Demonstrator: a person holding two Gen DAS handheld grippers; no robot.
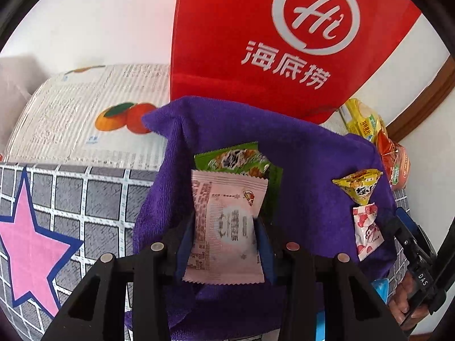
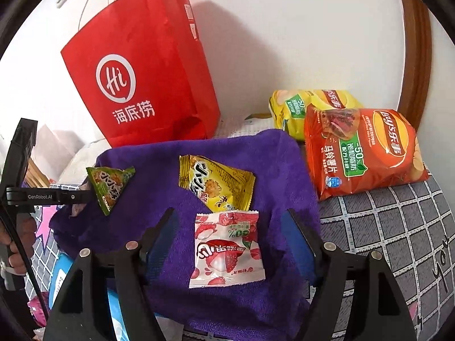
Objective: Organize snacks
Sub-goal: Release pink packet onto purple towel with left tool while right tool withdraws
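A purple cloth (image 1: 307, 170) (image 2: 142, 227) lies on the grid-patterned cover. My left gripper (image 1: 226, 224) is shut on a pale pink snack packet (image 1: 230, 199), held upright above the cloth. Behind it lies a green triangular packet (image 1: 239, 159) (image 2: 109, 187). A yellow triangular packet (image 1: 359, 186) (image 2: 219, 184) and a red-and-white strawberry packet (image 1: 366, 233) (image 2: 226, 250) rest flat on the cloth. My right gripper (image 2: 229, 216) stands open over the strawberry packet, its blue pads well clear on both sides. In the right wrist view the left gripper enters from the left edge beside the green packet.
A red paper bag (image 1: 256, 28) (image 2: 142, 85) stands against the white wall behind the cloth. An orange chips bag (image 2: 361, 150) and a yellow chips bag (image 2: 310, 105) lie to the right. A printed carton with oranges (image 1: 99, 113) sits at the left. A brown wooden edge curves at the right.
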